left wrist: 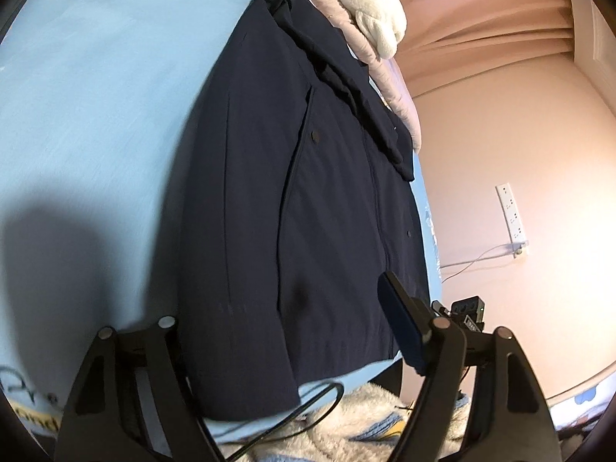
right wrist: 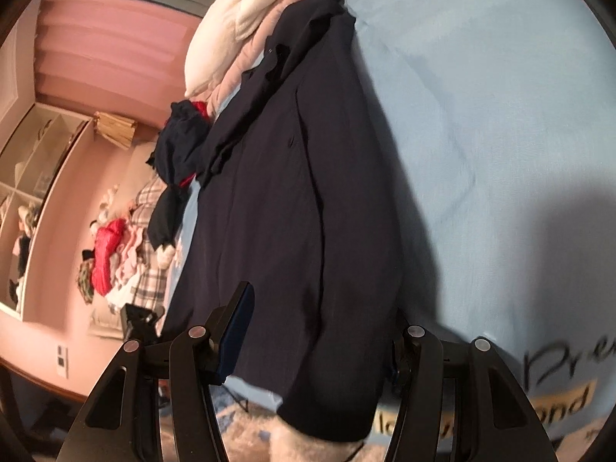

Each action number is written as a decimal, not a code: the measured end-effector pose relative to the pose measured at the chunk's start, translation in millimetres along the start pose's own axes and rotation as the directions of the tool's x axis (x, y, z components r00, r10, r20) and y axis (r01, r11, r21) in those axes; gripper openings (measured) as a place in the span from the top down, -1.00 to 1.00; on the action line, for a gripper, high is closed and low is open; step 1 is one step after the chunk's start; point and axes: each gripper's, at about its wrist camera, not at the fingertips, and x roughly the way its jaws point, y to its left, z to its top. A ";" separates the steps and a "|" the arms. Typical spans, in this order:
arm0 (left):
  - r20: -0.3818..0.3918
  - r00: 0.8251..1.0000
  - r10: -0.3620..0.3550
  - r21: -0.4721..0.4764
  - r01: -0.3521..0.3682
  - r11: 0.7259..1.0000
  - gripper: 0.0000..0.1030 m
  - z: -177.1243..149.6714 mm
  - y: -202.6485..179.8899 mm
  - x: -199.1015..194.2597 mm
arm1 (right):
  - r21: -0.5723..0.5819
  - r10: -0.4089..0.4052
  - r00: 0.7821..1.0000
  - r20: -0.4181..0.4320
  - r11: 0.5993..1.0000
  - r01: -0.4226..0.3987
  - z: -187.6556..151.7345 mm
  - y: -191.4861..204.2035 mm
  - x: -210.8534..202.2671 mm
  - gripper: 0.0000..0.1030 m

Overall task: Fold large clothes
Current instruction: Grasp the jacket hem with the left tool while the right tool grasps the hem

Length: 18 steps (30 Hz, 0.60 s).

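Note:
A large dark navy coat (left wrist: 300, 173) lies lengthwise on a light-blue bed sheet (left wrist: 96, 115), its collar at the far end and its hem nearest me. My left gripper (left wrist: 292, 288) stands open astride the hem. Its right finger (left wrist: 400, 323) with a blue pad shows over the cloth, and the coat's edge hides the other finger. In the right wrist view the same coat (right wrist: 277, 192) runs away from my right gripper (right wrist: 323, 304), which is open across the hem. The left finger (right wrist: 235, 331) is visible at the coat's edge; the right finger is under fabric.
A white pillow (left wrist: 381, 11) and pink quilt lie at the bed's head. A dark garment with red (right wrist: 177, 161) hangs off the bedside, with a clothes pile (right wrist: 111, 254) on the floor beyond. A black cable (left wrist: 300, 412) and fluffy fabric (left wrist: 346, 423) sit below the hem.

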 end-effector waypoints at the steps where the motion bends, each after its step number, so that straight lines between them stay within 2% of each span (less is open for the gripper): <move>1: 0.002 1.000 0.000 -0.002 0.000 1.000 -0.43 -1.2 1.1 -0.4 | -0.002 0.004 1.000 0.003 1.000 -0.004 -2.7 -0.8 -0.8 -0.11; 5: 0.020 1.000 0.000 -0.030 0.000 1.000 -0.30 3.6 6.0 2.4 | 0.015 0.019 0.999 0.031 1.000 -0.020 0.3 -1.5 3.4 -0.10; 10: 0.031 0.999 0.021 -0.062 -0.019 0.998 0.17 15.4 9.4 14.0 | -0.016 0.010 0.999 0.053 1.000 -0.009 5.2 5.6 11.7 -0.10; 11: 0.032 0.999 0.019 -0.071 -0.017 0.997 0.22 16.5 10.6 15.0 | -0.019 0.010 0.998 0.059 1.000 -0.009 4.8 7.3 13.1 -0.07; 12: 0.036 0.999 0.017 -0.091 -0.014 0.996 0.31 17.1 14.6 16.6 | -0.018 0.007 0.998 0.070 1.000 -0.006 4.4 7.4 14.0 -0.02; 14: 0.045 0.999 0.017 -0.116 -0.012 0.993 0.48 17.8 19.5 16.2 | -0.007 -0.009 0.996 0.085 1.000 0.010 2.7 5.6 16.7 0.33; 16: 0.051 0.998 0.020 -0.133 -0.013 0.991 0.67 16.7 22.6 14.0 | 0.014 -0.025 0.995 0.093 1.000 0.024 1.5 1.7 18.0 0.58; 18: 0.057 0.998 0.030 -0.149 -0.021 0.989 0.74 15.7 24.7 11.7 | 0.023 -0.028 0.994 0.106 0.999 0.026 0.2 1.4 15.7 0.67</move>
